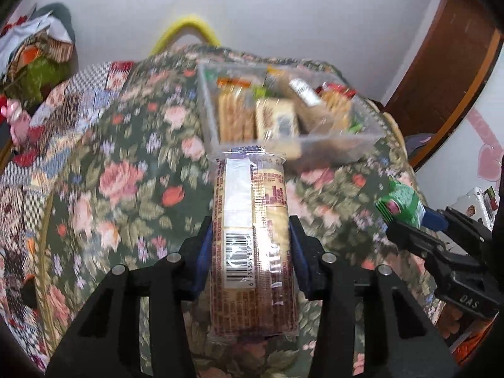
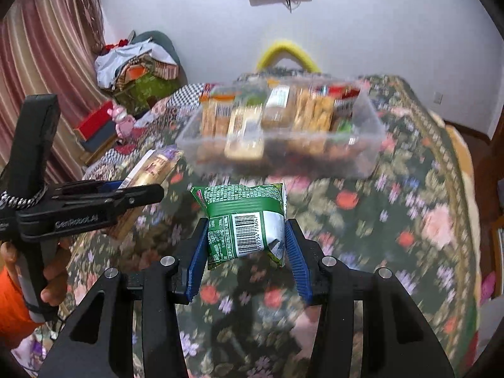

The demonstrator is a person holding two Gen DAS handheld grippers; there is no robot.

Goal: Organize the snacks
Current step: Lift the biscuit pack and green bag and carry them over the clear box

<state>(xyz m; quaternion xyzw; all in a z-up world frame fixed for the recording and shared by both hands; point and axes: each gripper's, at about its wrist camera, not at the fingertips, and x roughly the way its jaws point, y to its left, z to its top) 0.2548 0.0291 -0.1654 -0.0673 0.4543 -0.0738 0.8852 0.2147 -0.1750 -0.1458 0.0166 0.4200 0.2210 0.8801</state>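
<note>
The left tool [image 1: 249, 245] is clenched on a long clear-wrapped pack of pale crackers with brown print and a barcode label [image 1: 249, 220], gripping it across its narrow sides near the middle so the pack juts forward along the fingers, its crimped end pointing at the clear rectangular plastic bin [image 1: 365, 145] ahead. The right tool [image 2: 247, 239] is clenched on a small green foil snack packet with a white barcode panel [image 2: 244, 220], pinched at its lower half so the puffy top stands free above the blue ribbed pads [image 2: 294, 252]. Both packs are held in the air above the surface, which is draped in a dark green cloth with pink and red roses [image 2: 393, 208], and neither touches it. The bin sits on the cloth farther back, already holding several cracker and biscuit packs lying side by side, with a yellow curved handle [image 2: 288, 52] showing behind it. Both views are blurred, so labels inside the bin cannot be read. Judging by the aim of both tools, the step in hand is carrying the two snacks to the bin; the long pack would best go in lengthwise beside its likes, and the light packet can drop into whatever gap is left near the right end.
</note>
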